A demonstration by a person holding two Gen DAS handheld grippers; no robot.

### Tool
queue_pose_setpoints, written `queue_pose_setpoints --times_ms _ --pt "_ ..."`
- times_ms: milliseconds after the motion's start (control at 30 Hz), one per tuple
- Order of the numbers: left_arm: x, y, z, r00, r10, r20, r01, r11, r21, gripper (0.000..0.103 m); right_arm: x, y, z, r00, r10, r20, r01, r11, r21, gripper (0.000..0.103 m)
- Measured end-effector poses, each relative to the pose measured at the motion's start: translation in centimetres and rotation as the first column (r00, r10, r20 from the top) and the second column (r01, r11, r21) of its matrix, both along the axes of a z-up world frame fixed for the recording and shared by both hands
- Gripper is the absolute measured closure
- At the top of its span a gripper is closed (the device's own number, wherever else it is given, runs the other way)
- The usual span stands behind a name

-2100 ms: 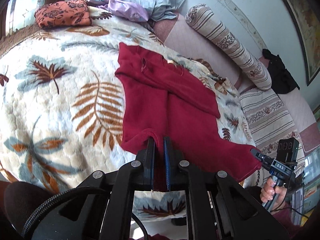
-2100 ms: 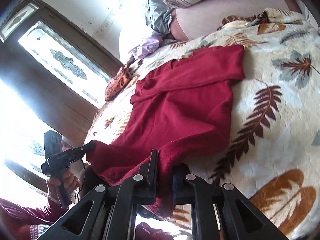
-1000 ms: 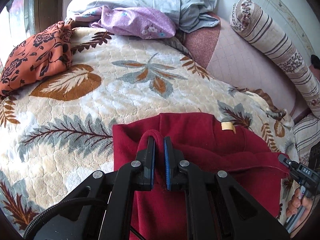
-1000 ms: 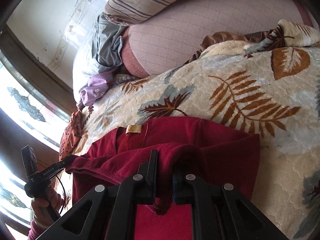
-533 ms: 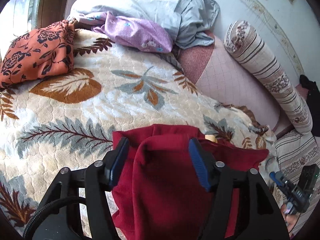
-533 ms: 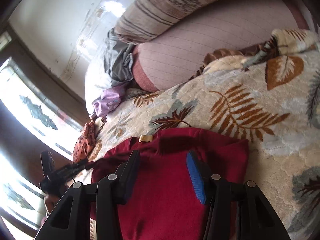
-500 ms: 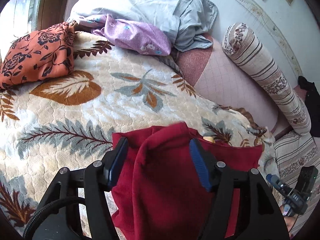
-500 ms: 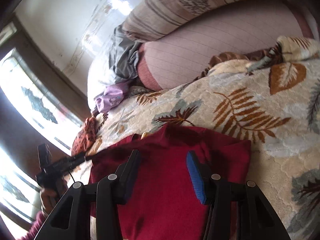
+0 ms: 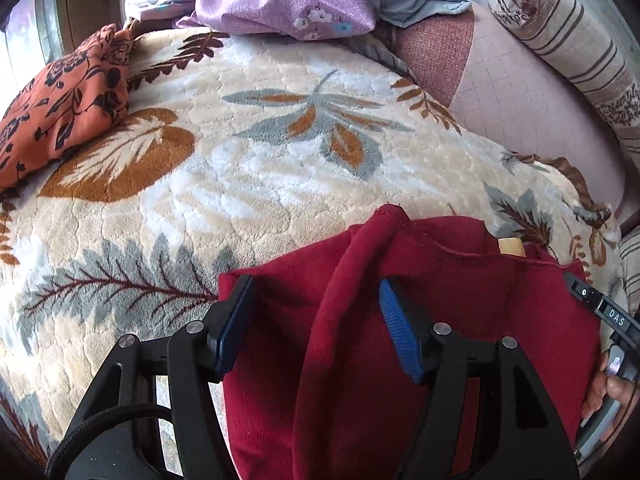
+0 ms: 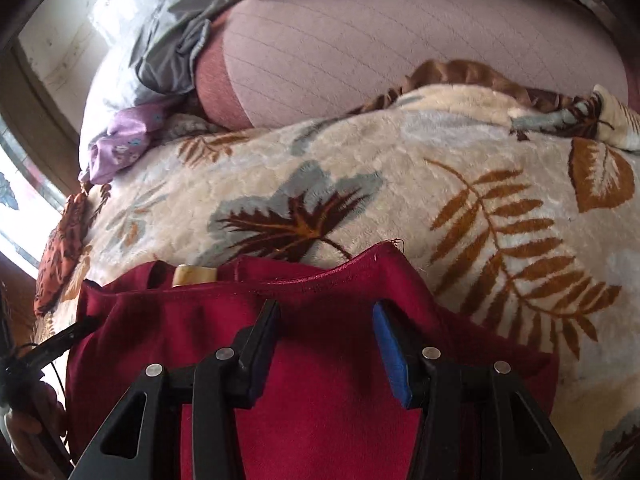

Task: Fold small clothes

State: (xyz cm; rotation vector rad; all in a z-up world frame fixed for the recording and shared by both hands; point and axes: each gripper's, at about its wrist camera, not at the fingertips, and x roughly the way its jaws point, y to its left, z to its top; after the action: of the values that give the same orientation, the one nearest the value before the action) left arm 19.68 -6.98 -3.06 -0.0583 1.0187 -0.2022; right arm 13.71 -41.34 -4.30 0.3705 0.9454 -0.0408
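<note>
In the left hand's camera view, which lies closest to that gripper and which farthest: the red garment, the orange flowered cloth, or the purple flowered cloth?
From the left gripper:
1. Red garment, right under the open jaws.
2. Orange flowered cloth, off to the left.
3. Purple flowered cloth, at the far end of the bed.

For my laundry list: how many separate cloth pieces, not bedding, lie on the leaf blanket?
3: red garment under the camera, orange floral cloth at left edge, purple floral cloth at the far end. More may be hidden.
</note>
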Motion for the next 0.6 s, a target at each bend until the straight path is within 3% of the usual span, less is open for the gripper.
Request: queue_pose_setpoints --times_ms 133,233,400,600 --pt "-1.1 1.0 1.0 0.999 -0.033 -0.002 0.033 0.998 -0.048 0.039 -0.4 1.1 0.4 0.999 0.024 0.033 -0.021 0.996 -0.091 0.057" --pt "-3.4 3.0 2.5 0.999 -0.053 -0.001 0.052 0.99 -0.128 0.039 -2.7 1.5 1.9 0.998 0.056 0.039 -0.054 0.997 -0.059 0.057" --pt "-9.2 5.7 4.1 0.991 -0.134 0.02 0.135 0.982 -0.135 0.039 -10.7 1.6 4.3 0.986 0.144 0.083 -0.14 0.989 -0.049 0.056" --pt "-14.8 6.4 3.2 0.978 -0.207 -0.02 0.199 0.961 -0.192 0.039 -19.0 0.0 2.7 0.99 0.138 0.023 -0.137 0.99 -0.01 0.056"
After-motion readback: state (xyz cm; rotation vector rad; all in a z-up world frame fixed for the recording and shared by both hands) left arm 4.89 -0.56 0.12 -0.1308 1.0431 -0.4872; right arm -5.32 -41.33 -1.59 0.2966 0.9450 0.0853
